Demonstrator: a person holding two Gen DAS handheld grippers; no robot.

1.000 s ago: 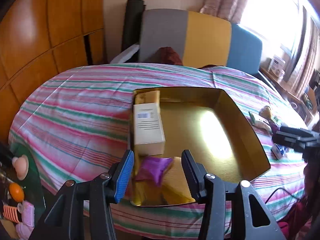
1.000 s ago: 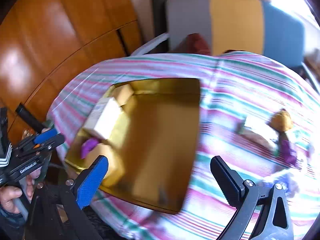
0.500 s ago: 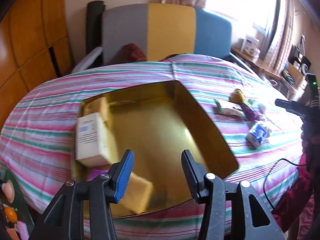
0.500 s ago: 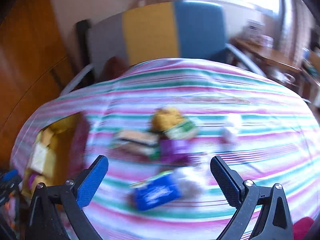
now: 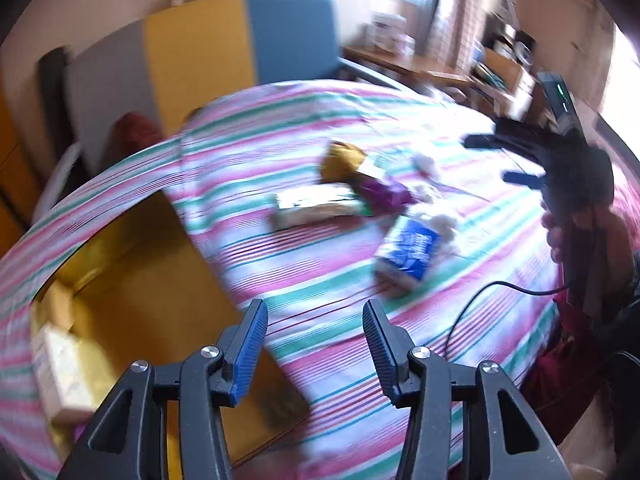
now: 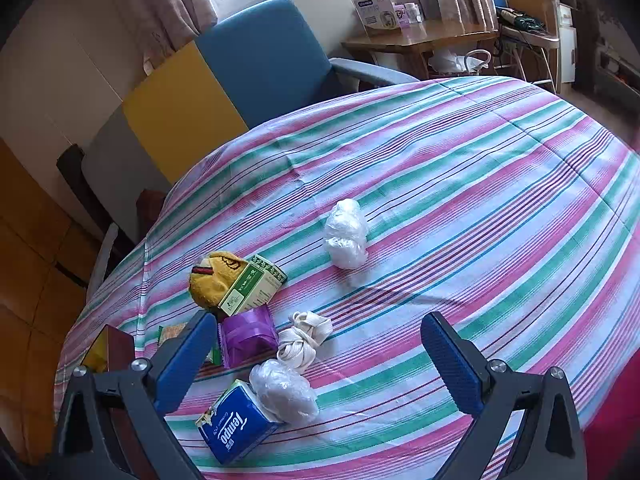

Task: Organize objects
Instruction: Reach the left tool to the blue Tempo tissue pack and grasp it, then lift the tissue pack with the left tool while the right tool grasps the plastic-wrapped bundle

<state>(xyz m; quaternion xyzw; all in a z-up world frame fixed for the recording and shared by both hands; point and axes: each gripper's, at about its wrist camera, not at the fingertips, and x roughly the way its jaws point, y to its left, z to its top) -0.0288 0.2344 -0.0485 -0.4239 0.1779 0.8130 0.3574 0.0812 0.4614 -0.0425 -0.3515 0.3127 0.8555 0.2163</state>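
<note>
A gold tray [image 5: 160,280] lies at the left of the striped table with a white box [image 5: 56,368] in it. Loose items lie in a cluster: a blue Tempo tissue pack [image 6: 236,426], a purple pouch [image 6: 248,334], a green-white box [image 6: 252,284], a yellow plush [image 6: 214,276], a cloth knot [image 6: 304,338] and two plastic wads [image 6: 346,234]. My left gripper [image 5: 314,346] is open and empty above the tray's near corner. My right gripper [image 6: 320,360] is open wide and empty, hovering over the cluster; it also shows in the left wrist view [image 5: 504,160].
A grey, yellow and blue chair back [image 6: 224,80] stands behind the table. A wooden side table [image 6: 420,38] with boxes is at the back right. A black cable [image 5: 480,300] trails over the table's right edge. Wooden cabinets [image 6: 24,264] line the left.
Both grippers have swung to the right, away from the gold tray and toward the cluster of loose items. Both stayed open and empty.
</note>
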